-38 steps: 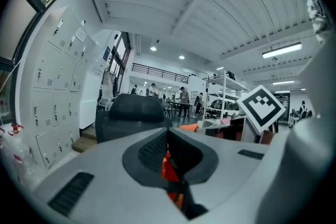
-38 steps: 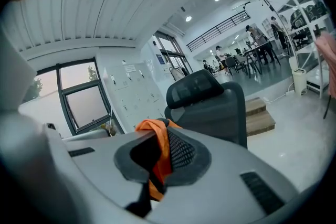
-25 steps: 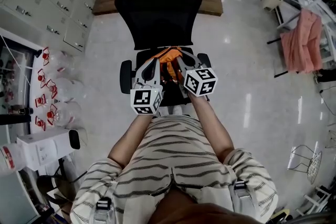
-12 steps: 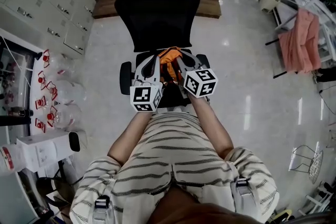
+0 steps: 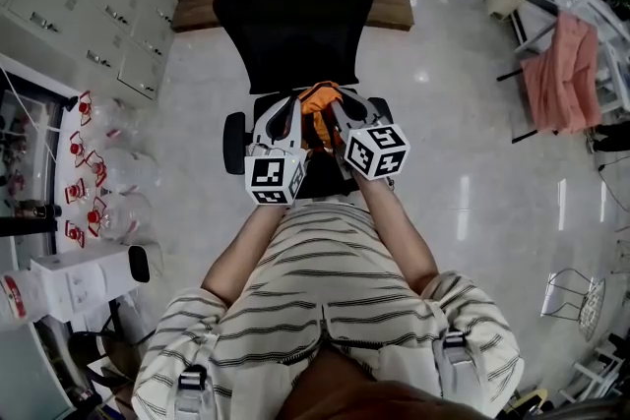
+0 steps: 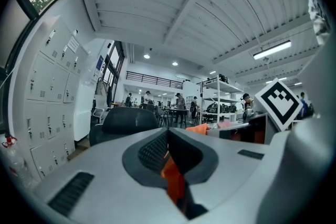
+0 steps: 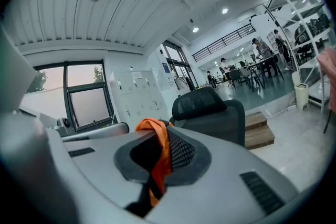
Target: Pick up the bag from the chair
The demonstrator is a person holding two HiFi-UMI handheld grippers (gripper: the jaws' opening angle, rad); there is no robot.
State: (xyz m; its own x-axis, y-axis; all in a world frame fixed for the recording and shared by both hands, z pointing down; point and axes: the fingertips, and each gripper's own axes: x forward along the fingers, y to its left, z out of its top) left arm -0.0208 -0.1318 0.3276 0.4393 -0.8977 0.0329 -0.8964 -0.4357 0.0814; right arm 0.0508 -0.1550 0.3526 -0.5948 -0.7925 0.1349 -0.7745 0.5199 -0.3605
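Note:
An orange bag (image 5: 319,99) hangs just above the seat of a black office chair (image 5: 295,15). The two grippers hold it between them. My left gripper (image 5: 293,107) is shut on a strip of the orange fabric (image 6: 174,182), which shows between its dark pads. My right gripper (image 5: 338,110) is shut on another fold of the bag (image 7: 159,140), bunched over its jaw tips. Both point roughly level toward the chair's backrest (image 7: 209,107). Most of the bag is hidden beneath the grippers.
Grey lockers (image 5: 89,5) line the upper left. A wooden platform (image 5: 394,0) lies behind the chair. A pink cloth (image 5: 563,79) hangs on a white rack at right. Red-tagged bottles (image 5: 89,182) stand at left, and a wire stool (image 5: 576,295) at lower right.

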